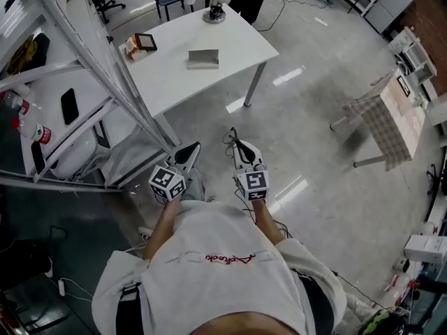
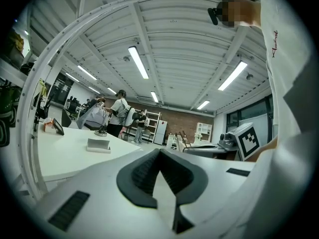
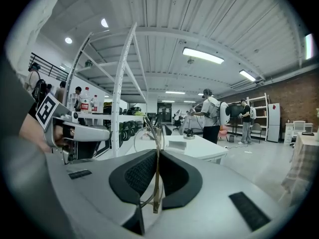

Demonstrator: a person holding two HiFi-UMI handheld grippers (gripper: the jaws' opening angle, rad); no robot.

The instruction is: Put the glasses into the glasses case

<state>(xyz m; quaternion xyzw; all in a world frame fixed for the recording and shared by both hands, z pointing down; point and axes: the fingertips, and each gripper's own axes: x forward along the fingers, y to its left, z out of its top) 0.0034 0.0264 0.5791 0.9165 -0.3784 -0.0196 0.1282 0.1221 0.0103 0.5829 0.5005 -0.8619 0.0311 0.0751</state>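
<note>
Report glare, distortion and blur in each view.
Head view: light reflections glare on the glossy floor, with wide-angle bending at the edges. Left gripper view: fisheye with black corners, strip light blown out, near fingers soft. Right gripper view: same fisheye, glasses thin yet readable against its dark fingers.

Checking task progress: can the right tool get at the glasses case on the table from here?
Probably not yet: the right tool hangs over floor, short of the table bearing the glasses case. Nothing stands between; a step closer should do.
</note>
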